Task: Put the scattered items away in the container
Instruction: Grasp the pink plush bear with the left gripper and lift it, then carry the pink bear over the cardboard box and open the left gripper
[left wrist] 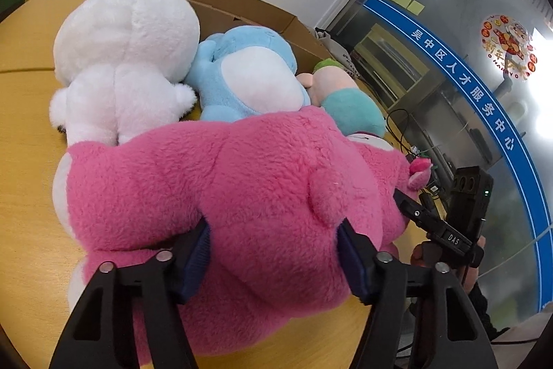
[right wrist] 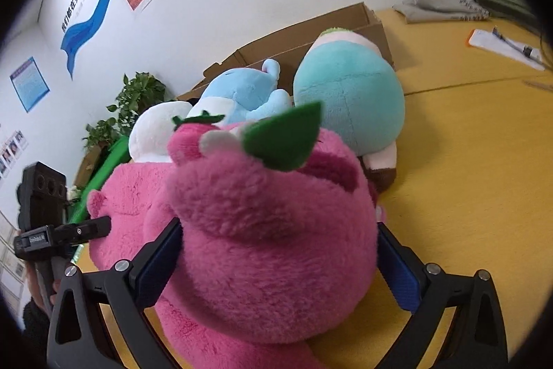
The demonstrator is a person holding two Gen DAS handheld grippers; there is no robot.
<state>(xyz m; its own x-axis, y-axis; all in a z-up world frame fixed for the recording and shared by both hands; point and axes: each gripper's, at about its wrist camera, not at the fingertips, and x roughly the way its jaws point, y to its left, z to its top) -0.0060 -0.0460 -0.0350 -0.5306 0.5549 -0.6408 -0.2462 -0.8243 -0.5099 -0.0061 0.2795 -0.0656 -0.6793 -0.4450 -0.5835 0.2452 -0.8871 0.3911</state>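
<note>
A big pink plush bear (left wrist: 221, 182) lies on the yellow table (left wrist: 27, 161) in front of the open cardboard box (left wrist: 242, 6). My left gripper (left wrist: 273, 256) is shut on the bear's body, and the fur bulges over both pads. My right gripper (right wrist: 276, 265) straddles the pink plush bear's head (right wrist: 269, 230); its pads sit at the sides without visibly squeezing. A green felt leaf (right wrist: 283, 140) tops the head. Beyond the bear lie a white plush (left wrist: 121, 57), a blue plush (left wrist: 249, 71) and a teal plush (left wrist: 349, 106), crowded against the box.
A grey cloth bag (right wrist: 446, 6) and a sheet of paper with a pen (right wrist: 501, 47) lie on the far part of the table (right wrist: 466, 161). A potted plant (right wrist: 138, 102) stands by the wall. Cables (left wrist: 401, 127) hang off the table edge near a glass door (left wrist: 449, 57).
</note>
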